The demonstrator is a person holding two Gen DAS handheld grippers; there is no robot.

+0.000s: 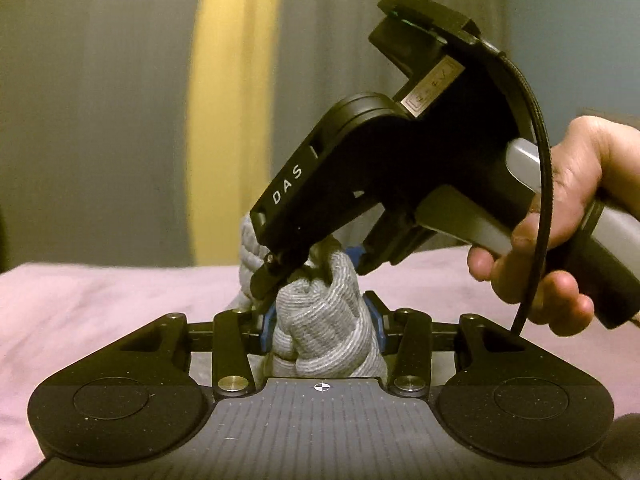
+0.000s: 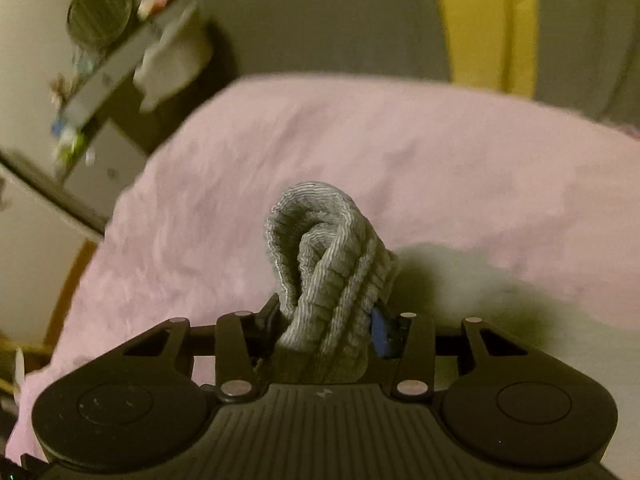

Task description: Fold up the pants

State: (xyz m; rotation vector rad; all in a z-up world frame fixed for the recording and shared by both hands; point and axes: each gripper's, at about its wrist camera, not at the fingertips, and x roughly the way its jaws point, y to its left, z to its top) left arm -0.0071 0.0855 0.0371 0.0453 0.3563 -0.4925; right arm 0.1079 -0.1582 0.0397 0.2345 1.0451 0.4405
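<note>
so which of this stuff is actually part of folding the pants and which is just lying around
Part of the job:
- grey ribbed pants, bunched up
- left gripper, shut on the pants
- right gripper, also shut on them
- pink blanket underneath

Just lying about:
- cluttered shelf beside the bed
- yellow curtain behind

Grey ribbed pants (image 2: 328, 264) bunched in right tool (image 2: 326, 332) above pink bedding (image 2: 440, 168)

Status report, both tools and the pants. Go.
Left tool clamped on grey pants. Right tool clamped on same bunch, above pink bedcover. Nothing obstructing.
</note>
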